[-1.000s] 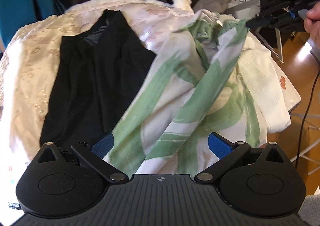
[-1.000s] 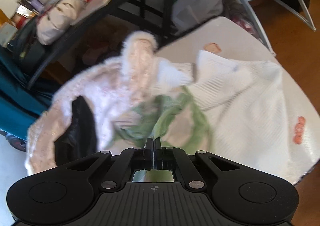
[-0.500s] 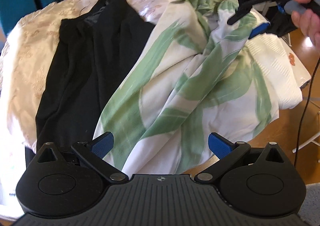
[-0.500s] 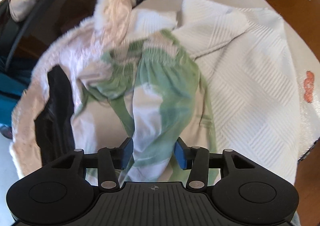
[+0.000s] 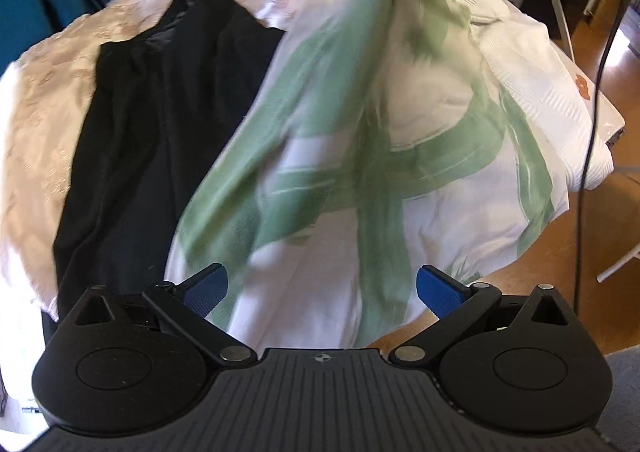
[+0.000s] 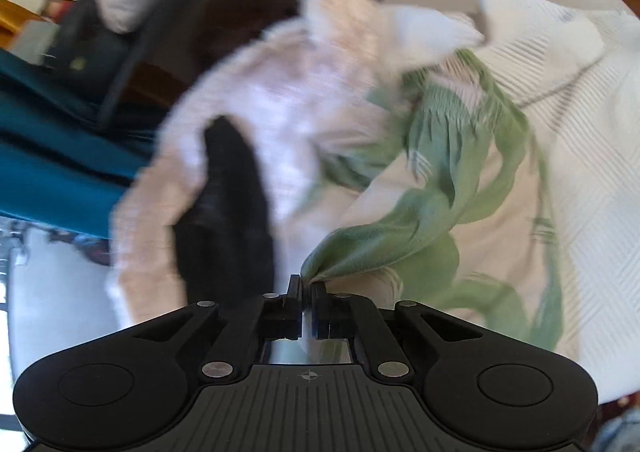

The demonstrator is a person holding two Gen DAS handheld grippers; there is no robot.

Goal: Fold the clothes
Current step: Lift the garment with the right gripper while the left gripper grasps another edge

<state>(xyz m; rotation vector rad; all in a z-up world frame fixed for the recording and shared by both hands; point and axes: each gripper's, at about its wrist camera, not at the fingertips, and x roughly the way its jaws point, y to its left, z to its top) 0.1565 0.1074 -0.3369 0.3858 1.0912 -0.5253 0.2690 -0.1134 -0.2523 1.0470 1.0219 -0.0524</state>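
The fluffy pink blanket point(image 5: 44, 100) covers the surface as a base, so every garment lies on it. The green-and-white garment point(image 5: 340, 156) sprawls across its middle, beside the black garment point(image 5: 160, 124), one bunched edge clamped in the right gripper point(image 6: 306, 284), whose jaws have just been closing, probably to lift and straighten it. The left gripper point(image 5: 322, 290) hangs wide open over the near hem, gripping nothing
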